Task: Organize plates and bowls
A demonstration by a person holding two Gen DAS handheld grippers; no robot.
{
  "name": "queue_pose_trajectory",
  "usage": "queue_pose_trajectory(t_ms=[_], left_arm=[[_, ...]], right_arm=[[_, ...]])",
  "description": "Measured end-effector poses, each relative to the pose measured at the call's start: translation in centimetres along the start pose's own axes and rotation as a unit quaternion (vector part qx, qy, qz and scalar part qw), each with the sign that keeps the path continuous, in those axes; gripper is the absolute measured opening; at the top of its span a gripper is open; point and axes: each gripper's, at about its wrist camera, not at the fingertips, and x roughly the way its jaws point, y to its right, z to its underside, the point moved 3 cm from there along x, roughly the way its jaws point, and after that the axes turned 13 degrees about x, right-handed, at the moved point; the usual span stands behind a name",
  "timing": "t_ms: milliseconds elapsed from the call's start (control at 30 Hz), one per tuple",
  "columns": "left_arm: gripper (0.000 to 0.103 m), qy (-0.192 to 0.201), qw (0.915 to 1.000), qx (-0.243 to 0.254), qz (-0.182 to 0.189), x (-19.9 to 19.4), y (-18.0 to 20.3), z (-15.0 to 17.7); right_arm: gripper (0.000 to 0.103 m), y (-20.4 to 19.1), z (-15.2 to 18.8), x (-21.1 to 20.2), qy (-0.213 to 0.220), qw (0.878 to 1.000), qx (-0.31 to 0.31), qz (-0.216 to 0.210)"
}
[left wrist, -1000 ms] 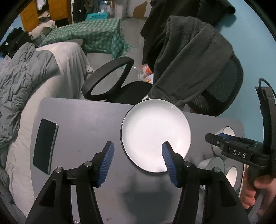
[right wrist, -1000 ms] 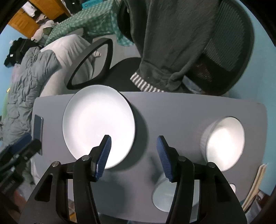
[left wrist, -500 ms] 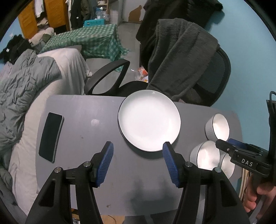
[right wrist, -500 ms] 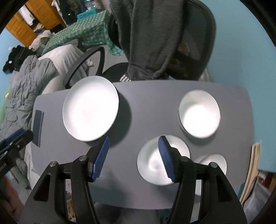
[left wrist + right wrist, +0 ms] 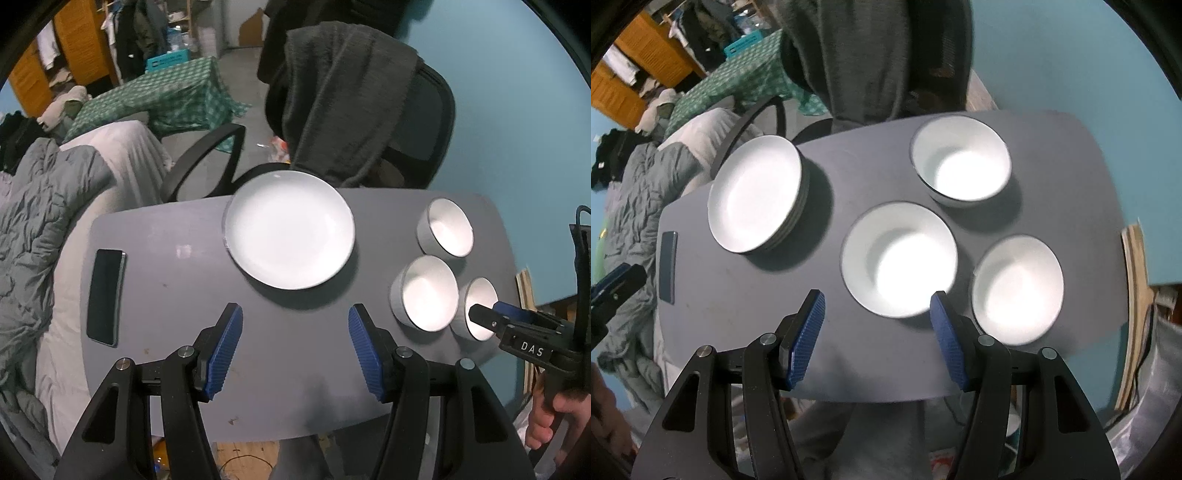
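Observation:
A stack of white plates (image 5: 290, 229) (image 5: 755, 192) sits at the far middle of the grey table (image 5: 177, 288). Three white bowls stand to its right: a far bowl (image 5: 960, 162) (image 5: 445, 227), a middle bowl (image 5: 899, 264) (image 5: 424, 291) and a near right bowl (image 5: 1017, 288) (image 5: 480, 308). My left gripper (image 5: 293, 339) hovers open above the table's near side, short of the plates, nothing between its blue pads. My right gripper (image 5: 875, 328) hangs open over the near edge of the middle bowl, holding nothing; it also shows at the right edge of the left wrist view.
A black phone (image 5: 105, 295) lies on the table's left part. A black office chair draped with a dark garment (image 5: 343, 110) stands behind the table. A bed with grey bedding (image 5: 44, 206) is at the left. A blue wall is at the right.
Both grippers have pulled back and risen a little, so the whole table shows. The right gripper has shifted rightward from the plates to above the middle bowl. Nothing was picked up.

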Motion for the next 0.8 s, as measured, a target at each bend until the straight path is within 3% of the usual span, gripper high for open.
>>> queue_pose_trajectory(t_ms=[433, 800], left_arm=[[0.061, -0.042, 0.9982, 0.032, 0.028, 4.0, 5.3, -0.5], [0.061, -0.1, 0.994, 0.013, 0.04, 10.3, 9.3, -0.9]], right_arm=[[0.059, 4.5, -0.9, -0.4, 0.007, 1.0, 0.015, 0.019], [0.059, 6.2, -3.8, 3.3, -0.029, 0.998, -0.055, 0.009]])
